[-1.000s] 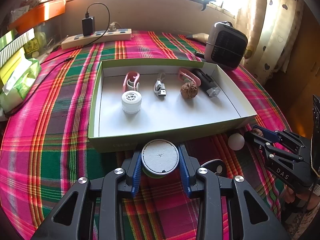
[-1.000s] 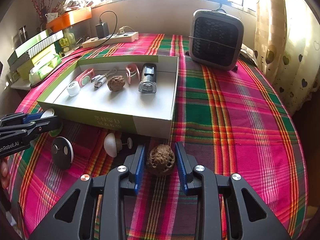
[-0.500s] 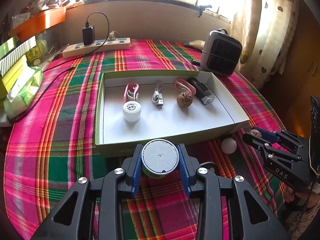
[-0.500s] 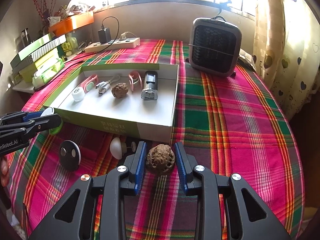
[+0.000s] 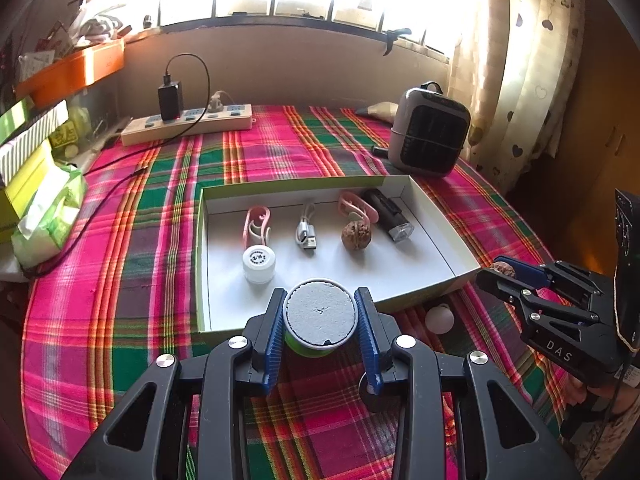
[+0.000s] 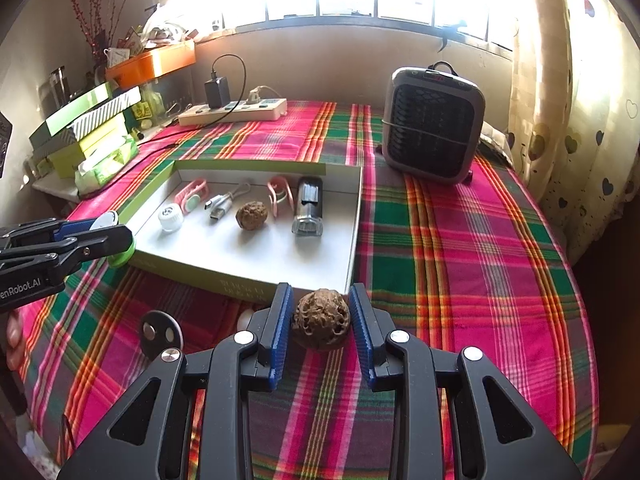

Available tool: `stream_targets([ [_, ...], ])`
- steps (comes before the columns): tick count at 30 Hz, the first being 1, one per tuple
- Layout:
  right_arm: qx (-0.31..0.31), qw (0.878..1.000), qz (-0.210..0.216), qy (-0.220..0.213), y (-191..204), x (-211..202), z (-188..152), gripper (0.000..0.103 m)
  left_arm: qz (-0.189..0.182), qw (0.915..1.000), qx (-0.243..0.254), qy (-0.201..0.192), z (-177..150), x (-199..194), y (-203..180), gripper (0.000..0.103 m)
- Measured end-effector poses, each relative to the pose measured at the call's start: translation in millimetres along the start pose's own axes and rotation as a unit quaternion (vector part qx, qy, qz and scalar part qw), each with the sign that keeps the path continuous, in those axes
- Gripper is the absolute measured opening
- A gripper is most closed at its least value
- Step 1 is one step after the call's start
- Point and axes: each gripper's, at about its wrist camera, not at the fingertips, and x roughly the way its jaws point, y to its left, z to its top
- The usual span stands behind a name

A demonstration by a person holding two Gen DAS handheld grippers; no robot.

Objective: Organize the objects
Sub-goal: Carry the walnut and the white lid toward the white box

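My left gripper (image 5: 320, 322) is shut on a green jar with a white lid (image 5: 320, 314) and holds it above the near wall of the open box (image 5: 436, 216). My right gripper (image 6: 320, 320) is shut on a walnut (image 6: 320, 319), raised just before the box's near wall (image 6: 248, 286). Inside the box lie a small white jar (image 5: 259, 264), a pink clip (image 5: 256, 226), a USB cable (image 5: 306, 234), another walnut (image 5: 356, 235), a second pink clip (image 5: 356, 208) and a black torch (image 5: 388, 216).
On the plaid cloth before the box lie a white ball-headed pin (image 5: 439, 319) and a black disc (image 6: 161, 334). A grey heater (image 6: 432, 128) stands at the back right, a power strip (image 6: 234, 112) at the back, stacked boxes (image 6: 88, 128) on the left.
Both grippers have risen with their loads, so the box looks smaller and lower. The left one has moved forward over the box's near wall.
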Motion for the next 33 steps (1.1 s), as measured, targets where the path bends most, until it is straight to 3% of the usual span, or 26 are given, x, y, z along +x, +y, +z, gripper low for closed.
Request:
stream_targets([
  [12,-0.001,1.0,0.025,-0.01,4.2,14.6,27.4,0.031,-0.015,0.9999,0.007,0.004,19.3,20.5,0.2,0.032],
  [33,-0.001,0.999,0.039,0.037,0.5,73.5,43.0,0.031,-0.028,0.999,0.008,0.035,28.9,72.1,2.8,0.032],
])
